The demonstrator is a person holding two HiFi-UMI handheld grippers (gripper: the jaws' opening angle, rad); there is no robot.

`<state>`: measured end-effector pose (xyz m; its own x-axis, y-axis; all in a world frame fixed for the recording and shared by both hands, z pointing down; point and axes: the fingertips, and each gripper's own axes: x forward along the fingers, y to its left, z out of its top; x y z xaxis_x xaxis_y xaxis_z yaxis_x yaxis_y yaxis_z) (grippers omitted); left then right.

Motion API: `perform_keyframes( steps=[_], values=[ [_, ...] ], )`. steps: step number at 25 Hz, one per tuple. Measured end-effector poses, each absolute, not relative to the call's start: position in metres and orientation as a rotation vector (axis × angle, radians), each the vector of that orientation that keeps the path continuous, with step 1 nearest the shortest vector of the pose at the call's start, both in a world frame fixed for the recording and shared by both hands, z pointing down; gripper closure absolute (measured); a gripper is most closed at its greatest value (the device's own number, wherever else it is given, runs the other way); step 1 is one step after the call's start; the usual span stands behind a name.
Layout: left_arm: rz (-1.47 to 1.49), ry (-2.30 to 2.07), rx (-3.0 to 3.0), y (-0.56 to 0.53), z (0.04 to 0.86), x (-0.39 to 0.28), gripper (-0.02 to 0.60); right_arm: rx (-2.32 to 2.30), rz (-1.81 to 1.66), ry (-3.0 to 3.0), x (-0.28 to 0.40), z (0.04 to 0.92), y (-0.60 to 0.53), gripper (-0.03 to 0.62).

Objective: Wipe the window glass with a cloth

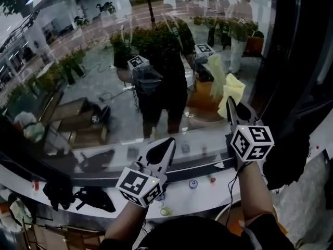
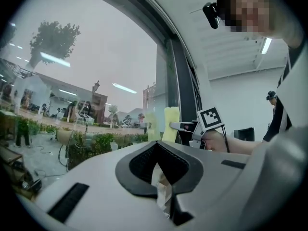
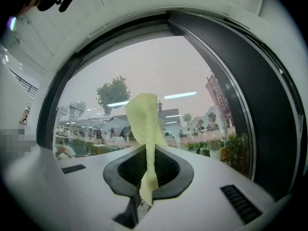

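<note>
The window glass (image 1: 99, 61) fills the head view and mirrors the person and both grippers. My right gripper (image 1: 233, 110) is raised close to the pane near its right frame, shut on a yellow cloth (image 1: 232, 91) that stands up from the jaws. In the right gripper view the cloth (image 3: 146, 124) runs down between the shut jaws of the right gripper (image 3: 147, 177). My left gripper (image 1: 168, 144) is held lower, near the sill, jaws together. In the left gripper view, the left gripper (image 2: 161, 179) shows a small pale scrap in its gap; what it is, I cannot tell.
A dark window frame (image 1: 299, 61) rises right of the cloth. Below the glass runs a white sill (image 1: 182, 194) with small caps and bottles (image 1: 193, 183) and black items (image 1: 96, 198) at its left. A person (image 2: 273, 110) stands far back in the room.
</note>
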<state>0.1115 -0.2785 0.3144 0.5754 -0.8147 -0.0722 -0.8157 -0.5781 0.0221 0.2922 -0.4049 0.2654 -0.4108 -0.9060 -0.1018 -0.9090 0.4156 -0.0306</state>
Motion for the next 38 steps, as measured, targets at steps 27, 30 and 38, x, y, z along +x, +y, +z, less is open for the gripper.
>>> perform_keyframes(
  steps=[27,30,38],
  values=[
    [0.091,1.684,-2.721,-0.245,0.348,0.022,0.583,-1.527,0.007,2.67,0.169,0.292,-0.414,0.554],
    [0.096,1.684,-2.724,-0.235,0.348,-0.003,0.583,-1.527,-0.011,2.672,0.143,0.295,-0.405,0.554],
    [0.102,1.708,-2.714,-0.211,0.346,-0.077,0.583,-1.511,-0.027,2.661,0.066,0.289,-0.384,0.554]
  ],
)
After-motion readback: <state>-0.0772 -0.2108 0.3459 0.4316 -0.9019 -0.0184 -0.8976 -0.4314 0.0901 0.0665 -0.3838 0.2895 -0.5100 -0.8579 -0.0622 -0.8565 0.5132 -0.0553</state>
